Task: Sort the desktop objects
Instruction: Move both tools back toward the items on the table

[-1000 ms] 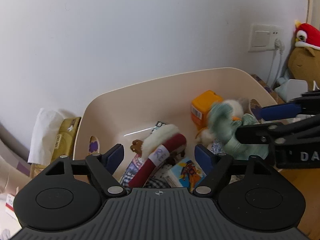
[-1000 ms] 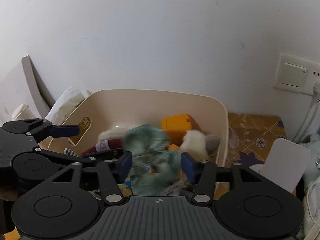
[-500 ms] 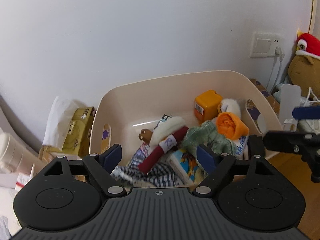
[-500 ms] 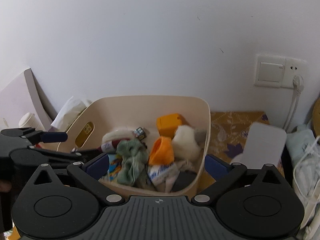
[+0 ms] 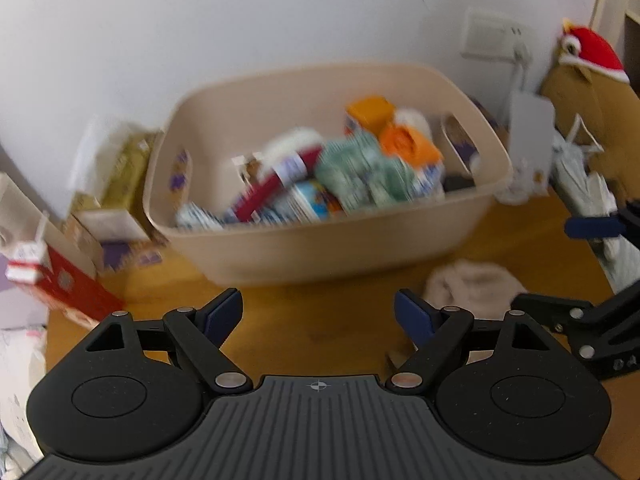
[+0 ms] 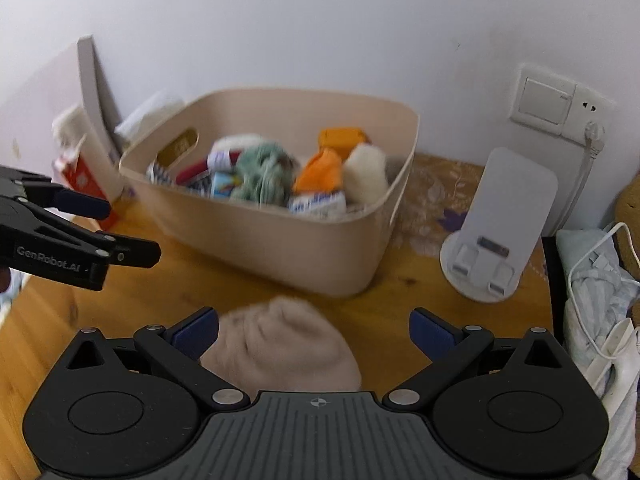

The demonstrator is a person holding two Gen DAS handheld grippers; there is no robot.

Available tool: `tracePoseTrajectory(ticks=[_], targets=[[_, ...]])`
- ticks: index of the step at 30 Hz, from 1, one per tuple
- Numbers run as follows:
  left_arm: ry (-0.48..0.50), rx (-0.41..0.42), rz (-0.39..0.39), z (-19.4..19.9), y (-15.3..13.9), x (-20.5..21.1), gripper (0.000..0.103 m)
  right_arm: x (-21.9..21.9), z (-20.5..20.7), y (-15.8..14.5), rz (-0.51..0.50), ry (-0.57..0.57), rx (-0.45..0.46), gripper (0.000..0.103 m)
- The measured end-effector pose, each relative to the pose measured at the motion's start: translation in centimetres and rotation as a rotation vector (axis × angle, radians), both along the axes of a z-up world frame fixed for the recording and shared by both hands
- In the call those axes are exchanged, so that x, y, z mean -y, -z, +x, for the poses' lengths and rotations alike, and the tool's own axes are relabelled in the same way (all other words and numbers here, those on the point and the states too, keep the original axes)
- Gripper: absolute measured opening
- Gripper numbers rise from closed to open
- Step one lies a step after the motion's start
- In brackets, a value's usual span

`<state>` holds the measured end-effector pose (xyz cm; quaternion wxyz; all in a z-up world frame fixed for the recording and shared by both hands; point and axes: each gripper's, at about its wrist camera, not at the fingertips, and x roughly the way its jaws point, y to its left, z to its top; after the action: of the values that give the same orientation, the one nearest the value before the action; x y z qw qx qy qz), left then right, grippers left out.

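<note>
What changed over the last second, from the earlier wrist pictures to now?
The right gripper let the green knitted item drop into the beige bin, its fingers just opening wide. Both grippers pulled back from the bin; the right one is now above a beige hat on the desk. The left gripper stayed open and empty, the bin in place.

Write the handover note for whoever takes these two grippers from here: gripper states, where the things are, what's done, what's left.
Left gripper: open, empty, above bare wooden desk.
Right gripper: open after its jaws just spread wide; it holds nothing.
Beige fluffy cloth: on the desk in front of the beige bin, below the right gripper, not gripped.
Done: green cloth, orange item and other bits lie in the bin.
Left: probably the fluffy cloth goes in next; the right gripper is nearest.
</note>
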<state>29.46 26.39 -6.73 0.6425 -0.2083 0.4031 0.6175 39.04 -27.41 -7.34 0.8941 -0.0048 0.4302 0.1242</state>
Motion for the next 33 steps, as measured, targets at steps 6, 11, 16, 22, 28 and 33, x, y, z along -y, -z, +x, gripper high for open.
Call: tracePoseTrajectory(ticks=[6,11,16,22,28,33], targets=[[-0.007,0.047,-0.095,0.8,1.4,1.6,0.085,1.0,-1.3,0.9,-0.009,-0.073,0.002,0.103],[-0.061,0.137,-0.173,1.0,2.6,2.3,0.085,1.2,-1.6,1.4,-0.019,-0.142,-0.008,0.103],[-0.073,0.102,-0.216,1.7,4.0,2.5,0.085,0.5,-1.8,2.0,-0.078,-0.233,0.002,0.103],[-0.096,0.089,-0.27,2.2,5.9,1.9,0.085,-0.4,-1.1,3.5,-0.135,-0.314,-0.016,0.103],[-0.111,0.049,-0.311,2.2,7.8,0.5,0.085,-1.0,-0.1,5.1,-0.183,-0.375,-0.023,0.103],[-0.146,0.055,-0.343,1.6,8.9,-0.7,0.084,-1.0,0.4,5.7,-0.157,-0.401,0.013,0.102]])
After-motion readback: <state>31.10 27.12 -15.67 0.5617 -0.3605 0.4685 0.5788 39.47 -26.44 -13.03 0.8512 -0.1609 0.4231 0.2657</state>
